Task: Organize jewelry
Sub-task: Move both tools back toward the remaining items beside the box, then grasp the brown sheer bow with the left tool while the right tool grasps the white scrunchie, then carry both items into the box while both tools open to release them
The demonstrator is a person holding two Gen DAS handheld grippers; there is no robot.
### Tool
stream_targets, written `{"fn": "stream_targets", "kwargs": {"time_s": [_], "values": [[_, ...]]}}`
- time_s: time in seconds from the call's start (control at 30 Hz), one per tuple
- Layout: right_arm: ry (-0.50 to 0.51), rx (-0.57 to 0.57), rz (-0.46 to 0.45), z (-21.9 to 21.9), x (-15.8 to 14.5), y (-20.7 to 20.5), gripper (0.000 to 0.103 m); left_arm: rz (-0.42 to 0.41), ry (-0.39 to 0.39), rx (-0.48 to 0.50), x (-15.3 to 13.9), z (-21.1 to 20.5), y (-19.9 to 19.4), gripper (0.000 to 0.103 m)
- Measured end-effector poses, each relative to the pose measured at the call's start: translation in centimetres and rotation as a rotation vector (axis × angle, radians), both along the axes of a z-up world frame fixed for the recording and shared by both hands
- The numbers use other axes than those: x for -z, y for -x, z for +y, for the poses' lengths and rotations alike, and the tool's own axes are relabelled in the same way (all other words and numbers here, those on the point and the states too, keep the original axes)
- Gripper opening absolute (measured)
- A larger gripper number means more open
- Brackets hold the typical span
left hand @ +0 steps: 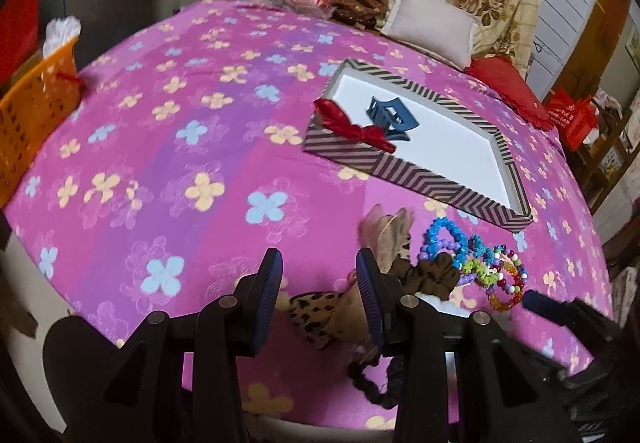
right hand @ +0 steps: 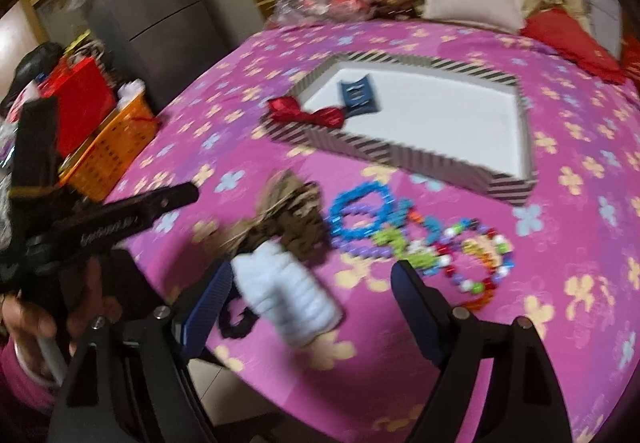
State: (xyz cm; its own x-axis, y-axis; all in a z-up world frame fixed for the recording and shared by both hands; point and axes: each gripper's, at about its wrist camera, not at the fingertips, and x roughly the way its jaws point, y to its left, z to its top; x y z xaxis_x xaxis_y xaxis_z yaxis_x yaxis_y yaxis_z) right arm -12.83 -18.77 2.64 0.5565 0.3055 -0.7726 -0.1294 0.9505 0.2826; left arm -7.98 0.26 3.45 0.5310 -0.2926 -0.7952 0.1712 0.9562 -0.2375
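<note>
A striped box (left hand: 420, 171) (right hand: 400, 159) with a white inside lies on the pink flowered bedsheet. It holds a blue hair claw (left hand: 390, 115) (right hand: 358, 93), and a red bow (left hand: 352, 125) (right hand: 308, 115) sits on its near rim. In front of it lie beaded bracelets (left hand: 444, 239) (right hand: 360, 211) and brown and leopard-print scrunchies (left hand: 432, 275) (right hand: 288, 215). My left gripper (left hand: 318, 267) is open just left of the pile, with a leopard scrunchie (left hand: 320, 311) low by its right finger. My right gripper (right hand: 312, 283) stands wide open around a pale fluffy scrunchie (right hand: 288, 295), and its pads do not press on it.
An orange basket (left hand: 36, 111) (right hand: 112, 147) stands at the bed's left edge. Pillows (left hand: 432, 23), a red cushion (left hand: 508, 83) and wrapped clutter fill the far end. A grey fridge (right hand: 152, 15) stands beyond the left edge. A black scrunchie (right hand: 236, 319) lies by the near edge.
</note>
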Motion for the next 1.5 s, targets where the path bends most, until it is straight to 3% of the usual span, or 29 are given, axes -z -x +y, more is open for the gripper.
{"fn": "stream_targets", "kwargs": {"time_s": [0.33, 0.4, 0.57, 0.93, 1.13, 1.5], "values": [[0.134, -0.106, 0.049, 3.7, 3.7, -0.6, 0.083, 0.082, 0.046, 0.062, 2.0, -0.6, -0.5, 0.046], [0.139, -0.124, 0.045, 3.8, 4.2, -0.5, 0.062, 0.103, 0.053, 0.078, 2.5, -1.0, -0.8, 0.046], [0.144, -0.125, 0.038, 2.9, 4.2, -0.3, 0.050, 0.123, 0.044, 0.122, 3.2, -2.4, -1.0, 0.047], [0.115, -0.044, 0.041, -1.1, 3.0, -0.1, 0.048, 0.179, 0.034, 0.189, 5.6, -4.9, -1.7, 0.047], [0.113, -0.047, 0.035, -0.8, 2.7, -0.1, 0.048, 0.107, 0.014, 0.218, 4.8, -5.4, -1.4, 0.017], [0.089, 0.002, -0.032, -2.0, 0.2, -1.0, 0.048, 0.002, 0.061, 0.142, 0.6, -3.1, -3.0, 0.015]]}}
